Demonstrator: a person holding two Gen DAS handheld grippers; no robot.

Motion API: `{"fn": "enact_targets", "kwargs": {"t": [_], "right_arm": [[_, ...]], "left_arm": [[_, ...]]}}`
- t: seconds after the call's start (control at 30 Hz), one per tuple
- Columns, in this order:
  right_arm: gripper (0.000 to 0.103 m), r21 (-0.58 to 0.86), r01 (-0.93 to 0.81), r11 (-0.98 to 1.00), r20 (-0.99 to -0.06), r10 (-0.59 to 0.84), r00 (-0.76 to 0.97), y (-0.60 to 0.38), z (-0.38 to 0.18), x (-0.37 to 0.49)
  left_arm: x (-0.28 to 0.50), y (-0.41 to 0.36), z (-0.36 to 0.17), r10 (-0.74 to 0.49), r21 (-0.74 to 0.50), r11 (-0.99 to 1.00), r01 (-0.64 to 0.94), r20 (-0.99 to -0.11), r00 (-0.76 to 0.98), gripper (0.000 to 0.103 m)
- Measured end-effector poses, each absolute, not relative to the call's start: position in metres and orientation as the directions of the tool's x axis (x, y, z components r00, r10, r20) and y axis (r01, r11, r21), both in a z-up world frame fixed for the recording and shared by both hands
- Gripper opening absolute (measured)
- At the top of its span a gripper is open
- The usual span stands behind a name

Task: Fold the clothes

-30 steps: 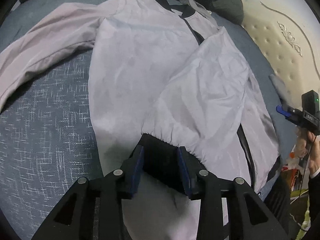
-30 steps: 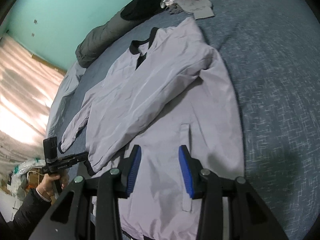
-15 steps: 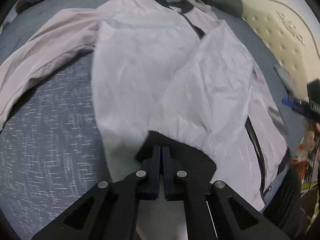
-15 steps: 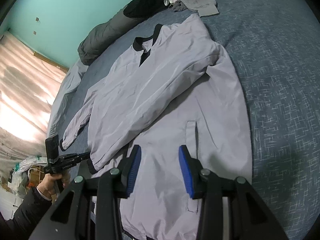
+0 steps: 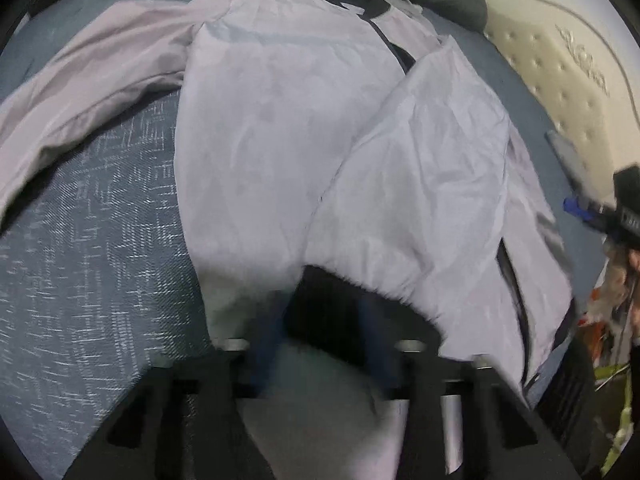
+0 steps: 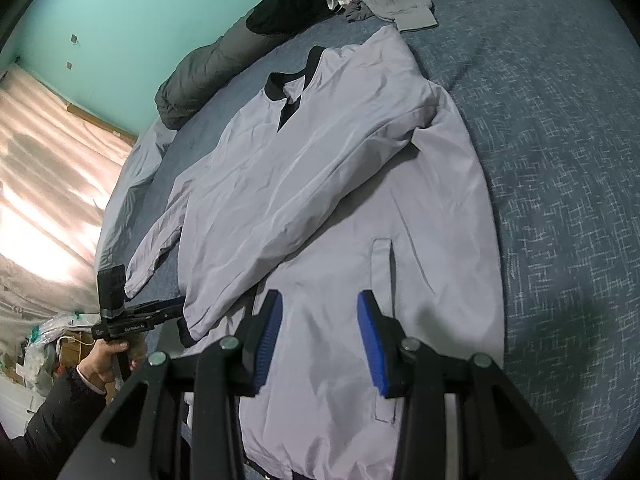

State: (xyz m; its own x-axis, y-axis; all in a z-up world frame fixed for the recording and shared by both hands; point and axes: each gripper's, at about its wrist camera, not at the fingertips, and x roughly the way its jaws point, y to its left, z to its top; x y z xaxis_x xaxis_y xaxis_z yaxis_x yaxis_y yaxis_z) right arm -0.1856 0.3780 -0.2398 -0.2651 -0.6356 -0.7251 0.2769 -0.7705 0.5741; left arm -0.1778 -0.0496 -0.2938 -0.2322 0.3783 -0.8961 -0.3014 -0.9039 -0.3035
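Nearest, in the left wrist view: left gripper [image 5: 324, 320] smeared by motion blur, fingers apparently apart on either side of the black ribbed cuff [image 5: 320, 296]. Cannot tell whether the pads bite the cuff or merely flank it.

In the right wrist view: right gripper [image 6: 319, 300] spread wide, nothing between the blue pads, hovering over the lower front panel beside the slit pocket [image 6: 384, 264].

Beneath both: thin pale-grey zip jacket with black trim [image 6: 320, 184], laid front-up and flat on the blue-grey flecked bedspread [image 6: 560, 160]. One gathered grey sleeve [image 5: 420, 184] folded diagonally across the chest, cuff at the hem end. Other sleeve [image 5: 92, 68] flung outward over the bedspread, not yet folded in. Black collar [image 6: 276, 88] at the far end.

Likely handling: light, limp, somewhat slick shell fabric, no stiffness at all; prone to sliding over itself and dragging lower layers along. Nothing fragile. Best taken by the thicker elastic parts, cuff or hem band, rather than a pinch of smooth shell; for the body fold, by hem corners or shoulders, lifted low.

Farther off: heap of dark clothes [image 6: 304, 0] and rolled grey padded bedding [image 6: 200, 80]. Beyond, teal wall [image 6: 140, 8]; to one side, cream tufted headboard [image 5: 560, 64].
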Motion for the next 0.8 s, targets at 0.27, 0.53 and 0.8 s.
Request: {"fn": "enact_targets", "kwargs": {"t": [0.27,0.53,0.8], "right_arm": [[0.039,0.582,0.252,-0.773,-0.726,-0.634,-0.266,0.383,-0.245,-0.187],[0.039,0.56,0.234,-0.795,-0.736,-0.607,-0.3,0.398,-0.244,-0.199],[0.039,0.409,0.211,-0.888,-0.796,-0.46,-0.392,0.415,-0.24,-0.242]], "left_arm": [[-0.163,-0.049,-0.276,0.394,-0.302,-0.892,-0.335,-0.883,-0.256,0.006],[-0.149,-0.052,-0.263,0.407,-0.301,-0.881,-0.366,-0.875,-0.262,0.006],[-0.158,-0.05,-0.227,0.404,-0.29,-0.899,-0.328,-0.838,-0.366,0.017]]}}
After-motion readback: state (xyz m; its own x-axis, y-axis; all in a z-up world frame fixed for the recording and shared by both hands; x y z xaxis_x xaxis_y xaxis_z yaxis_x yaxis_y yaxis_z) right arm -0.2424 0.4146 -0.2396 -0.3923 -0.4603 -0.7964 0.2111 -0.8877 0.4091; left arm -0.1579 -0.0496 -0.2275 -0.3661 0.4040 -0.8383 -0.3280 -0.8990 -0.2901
